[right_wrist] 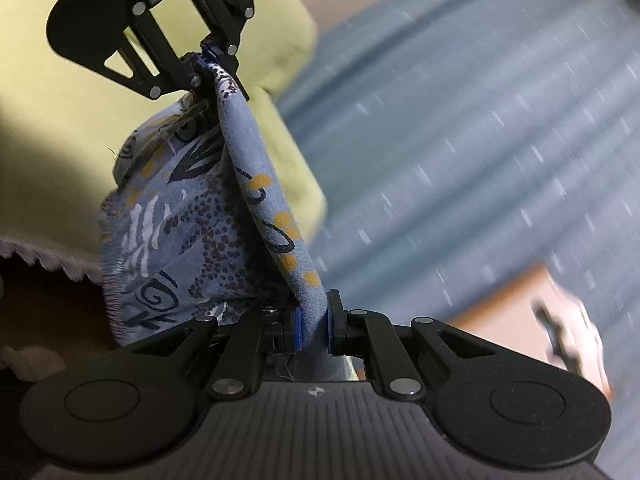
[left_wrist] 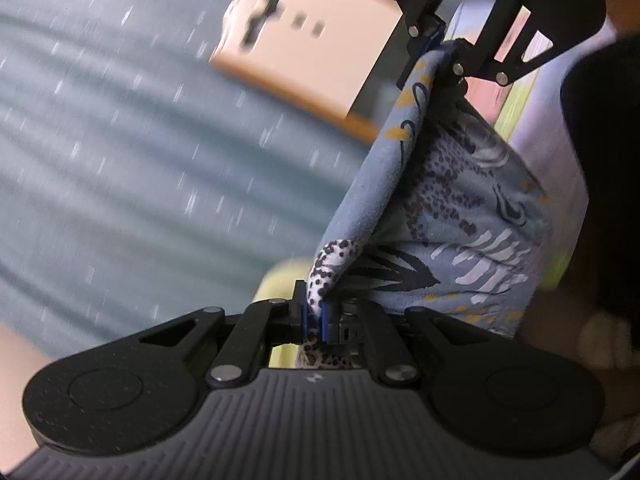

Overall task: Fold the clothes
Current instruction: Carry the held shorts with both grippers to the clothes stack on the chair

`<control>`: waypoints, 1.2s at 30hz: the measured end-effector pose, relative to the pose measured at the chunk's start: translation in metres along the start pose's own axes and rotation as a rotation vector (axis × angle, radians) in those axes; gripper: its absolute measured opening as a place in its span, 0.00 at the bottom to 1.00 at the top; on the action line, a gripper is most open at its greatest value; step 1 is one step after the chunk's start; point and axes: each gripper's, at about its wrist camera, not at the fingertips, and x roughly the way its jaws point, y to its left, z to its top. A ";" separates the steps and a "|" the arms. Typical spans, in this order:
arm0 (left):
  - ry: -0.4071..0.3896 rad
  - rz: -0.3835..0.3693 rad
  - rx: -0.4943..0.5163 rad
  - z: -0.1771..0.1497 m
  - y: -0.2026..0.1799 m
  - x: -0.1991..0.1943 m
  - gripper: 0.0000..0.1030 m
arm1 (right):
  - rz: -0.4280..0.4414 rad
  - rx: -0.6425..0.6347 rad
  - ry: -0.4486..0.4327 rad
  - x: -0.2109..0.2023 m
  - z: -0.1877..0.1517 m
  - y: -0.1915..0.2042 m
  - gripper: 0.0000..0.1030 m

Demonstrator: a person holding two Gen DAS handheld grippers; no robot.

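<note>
I have both the left gripper (left_wrist: 315, 318) and right gripper (right_wrist: 314, 326) clamped on the blue patterned cloth (left_wrist: 460, 220), stretched between them.

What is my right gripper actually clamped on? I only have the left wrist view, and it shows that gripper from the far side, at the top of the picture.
Observer: The right gripper is shut on a rolled edge of the blue patterned cloth. The fabric fills the gap between its jaws, and the roll runs straight up to the left gripper.
Operator: What is behind the cloth on that side?
Observer: A yellow-green fabric with a white scalloped edge. The blue cloth's stitched hem hangs in front of it.
</note>
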 end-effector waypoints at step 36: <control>-0.248 -0.253 0.167 0.116 -0.166 0.231 0.16 | -0.125 -0.106 0.493 0.160 -0.541 -0.038 0.28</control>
